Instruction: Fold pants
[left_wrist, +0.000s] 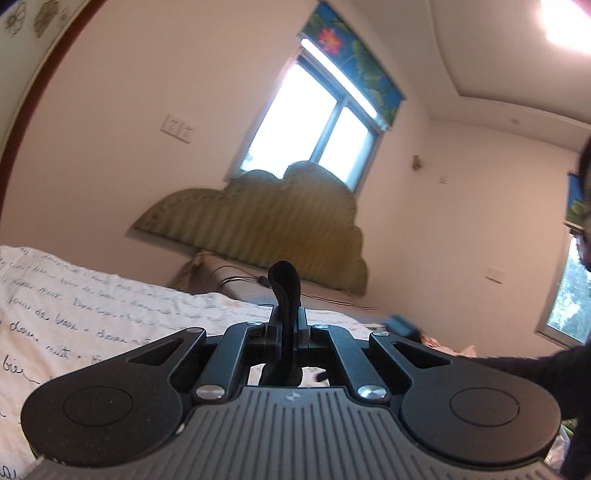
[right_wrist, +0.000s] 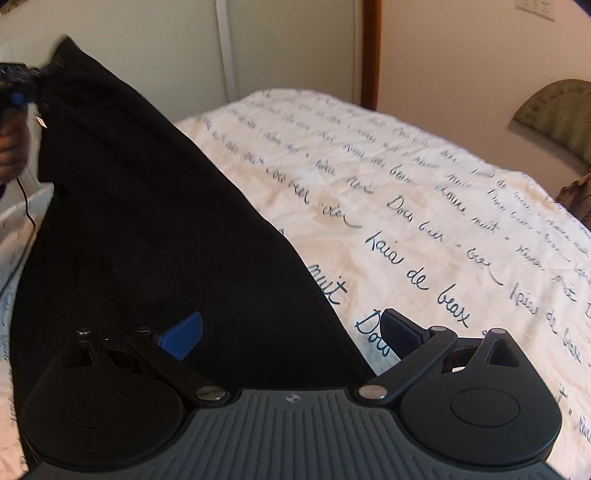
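The black pants hang from the upper left down across the right wrist view, above a white bedsheet with blue handwriting. My left gripper is shut on a fold of the black pants, which sticks up between its jaws. That gripper also shows at the far left of the right wrist view, holding the pants' top corner up. My right gripper is open, its blue fingers spread on either side of the hanging pants' lower edge, not touching it.
The bed fills the lower part of both views. A green padded headboard stands under a window. A wooden door frame and white wardrobe stand behind the bed. The person's dark sleeve is at the right.
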